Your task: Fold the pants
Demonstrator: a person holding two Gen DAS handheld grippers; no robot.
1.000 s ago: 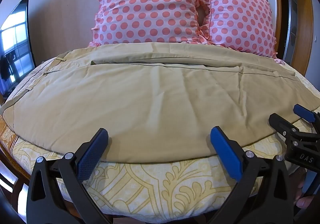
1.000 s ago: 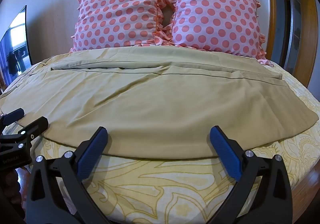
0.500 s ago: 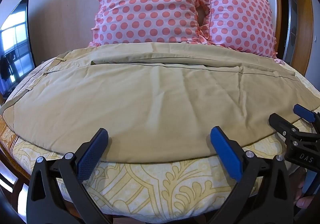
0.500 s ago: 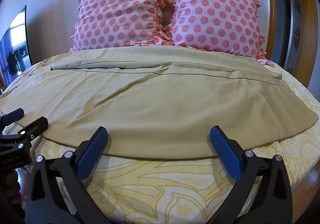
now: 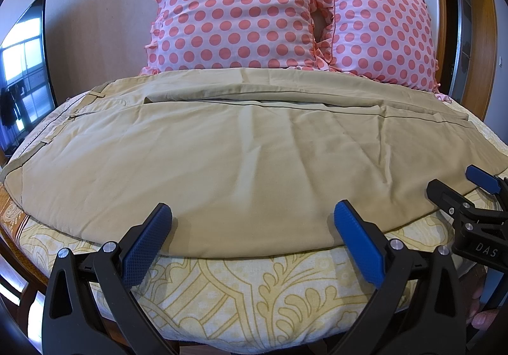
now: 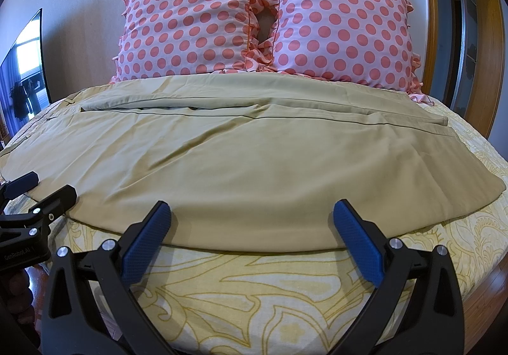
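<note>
Left wrist view is showing no change from a second ago: I am holding my left claw (image 5: 252, 229) and right claw (image 6: 250, 228) spread, gripping nothing, at the near hem of the pants (image 5: 254, 158) lying flat across the bed (image 5: 270, 298); folding is not starting yet.

Matt khaki cloth pants (image 5: 254, 164) (lightly creased); fingers (image 5: 146, 247) carry textured blue pads.

One pair of tan pants (image 5: 254, 158), two polka-dot pillows (image 5: 238, 12) (image 5: 381, 37), one bed (image 5: 254, 291), two claws (image 5: 252, 228) (image 6: 250, 228).
</note>
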